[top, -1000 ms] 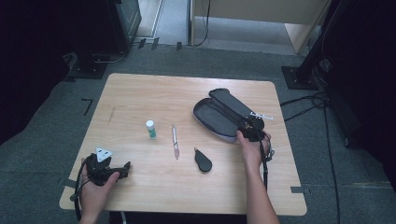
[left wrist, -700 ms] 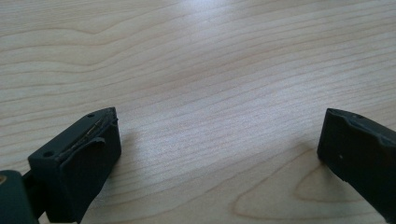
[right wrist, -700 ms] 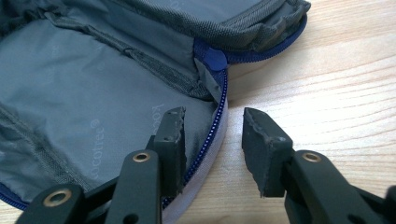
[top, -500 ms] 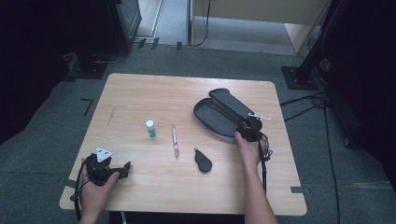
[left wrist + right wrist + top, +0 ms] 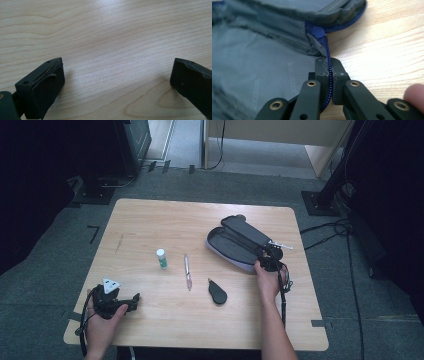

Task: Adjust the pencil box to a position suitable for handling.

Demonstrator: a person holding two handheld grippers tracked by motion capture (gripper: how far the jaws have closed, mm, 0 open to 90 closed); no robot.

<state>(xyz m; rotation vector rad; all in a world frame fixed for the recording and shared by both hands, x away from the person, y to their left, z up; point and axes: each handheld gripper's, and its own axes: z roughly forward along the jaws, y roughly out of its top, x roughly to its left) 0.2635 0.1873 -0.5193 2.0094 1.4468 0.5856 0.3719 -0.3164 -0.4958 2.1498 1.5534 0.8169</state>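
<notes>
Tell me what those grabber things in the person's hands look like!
Both are black. The left gripper has chunky, blocky black fingers and a grey three-cornered plate on top. The right gripper has flat black link bars with small brass-coloured rivets. A dark cable trails from it. The forearms are bare, no sleeves.

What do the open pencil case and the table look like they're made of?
Pencil case: seemingly woven grey fabric, matte, with visible weave, printed lettering and a blue coil zipper. Table: pale wood or wood-look laminate, smooth with a slight sheen, grain lines showing.
</notes>
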